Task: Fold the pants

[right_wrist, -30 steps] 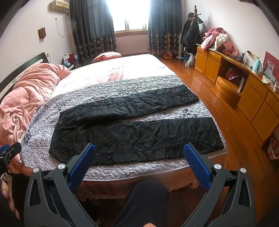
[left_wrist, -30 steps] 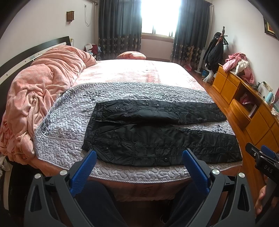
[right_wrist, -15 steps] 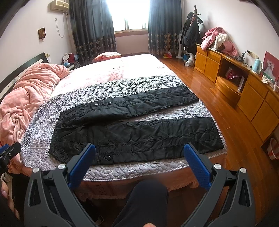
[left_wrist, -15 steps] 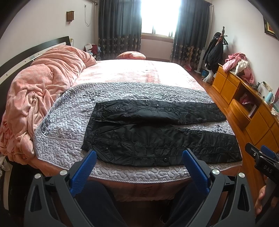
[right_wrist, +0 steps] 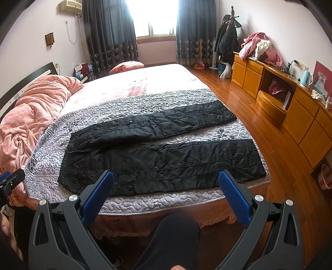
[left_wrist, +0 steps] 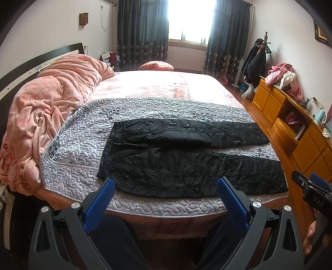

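A grey quilted coverlet (left_wrist: 87, 133) is spread across the foot end of the bed (left_wrist: 161, 87), reaching its near edge, and a rumpled pink duvet (left_wrist: 51, 99) is heaped along the headboard edge. Dark curtains (right_wrist: 108, 37) are hung beside a bright window (right_wrist: 153, 16). Wooden cabinets (right_wrist: 300, 116) are set along the right wall, with pink clothes (right_wrist: 255, 47) piled on top.

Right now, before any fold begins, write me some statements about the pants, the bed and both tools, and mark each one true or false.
1. The black pants lie flat on the grey quilt. True.
2. The left tool grips the waistband. False: it is open and holds nothing.
3. The two legs are stacked together. False: they lie apart, quilt showing between them.
4. The right tool is open. True.
5. A pink blanket is bunched by the headboard. True.
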A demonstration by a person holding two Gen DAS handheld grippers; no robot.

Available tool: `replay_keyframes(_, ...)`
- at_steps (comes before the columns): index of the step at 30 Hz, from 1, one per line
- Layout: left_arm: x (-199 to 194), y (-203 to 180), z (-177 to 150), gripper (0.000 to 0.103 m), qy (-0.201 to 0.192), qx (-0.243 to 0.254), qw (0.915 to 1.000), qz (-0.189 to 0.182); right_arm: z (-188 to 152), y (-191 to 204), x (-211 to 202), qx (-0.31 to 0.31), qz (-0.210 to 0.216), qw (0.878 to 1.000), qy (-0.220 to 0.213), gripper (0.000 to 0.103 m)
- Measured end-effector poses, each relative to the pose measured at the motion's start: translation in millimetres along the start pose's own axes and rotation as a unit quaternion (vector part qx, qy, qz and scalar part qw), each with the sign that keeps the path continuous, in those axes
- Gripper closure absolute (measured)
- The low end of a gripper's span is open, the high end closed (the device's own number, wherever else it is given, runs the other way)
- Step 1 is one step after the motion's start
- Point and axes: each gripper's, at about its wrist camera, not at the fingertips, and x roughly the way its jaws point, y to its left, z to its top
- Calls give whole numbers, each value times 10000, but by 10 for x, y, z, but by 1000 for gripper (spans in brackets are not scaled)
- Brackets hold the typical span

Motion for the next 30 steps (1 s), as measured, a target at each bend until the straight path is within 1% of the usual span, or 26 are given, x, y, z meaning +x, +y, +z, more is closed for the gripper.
replay_keyframes(14,22,-32,-27,4,23,15,10000,-12,-11,-1,15,-8,-22,10000,24,2)
replay_keyframes(16,29,-42,-30,4,43,66,10000,-24,-21,-13,50,-3,-35,10000,35,2)
replay_keyframes(17,94,-45,-51,4,127,161,9998,-52,-22,-12,66,-13,-83,10000,17,2)
replay_keyframes(19,291,-35,-87,4,469,276,9977,-393,-33,-35,131,-40,-136,9999,-63,2)
replay_keyframes(21,611,37,-163,4,989,265,9903,-939,-28,-95,281,-29,-97,9999,34,2)
replay_keyframes(22,756,97,-209,4,1157,259,9864,-1135,-25,-149,397,-1,-29,9999,128,2)
replay_keyframes(23,898,183,-245,4,1264,233,9840,-1234,-31,-188,479,15,16,9998,175,2)
replay_keyframes(24,1030,313,-271,6,1318,98,9831,-1267,-46,-250,608,26,46,9997,237,2)
replay_keyframes(26,1236,660,-308,4,1122,-527,9811,-1489,-78,-365,859,59,-4,9989,470,2)
replay_keyframes(27,1338,870,-341,4,1030,-925,9744,-1770,-103,-422,975,96,16,9983,577,2)
replay_keyframes(28,1441,1091,-354,4,923,-1321,9635,-2140,-147,-500,1120,156,51,9976,674,2)
replay_keyframes(29,1560,1290,-374,4,851,-1613,9564,-2283,-177,-533,1208,182,56,9972,729,2)
replay_keyframes(30,1709,1453,-390,4,985,-1736,9593,-1996,-209,-578,1294,208,74,9966,788,2)
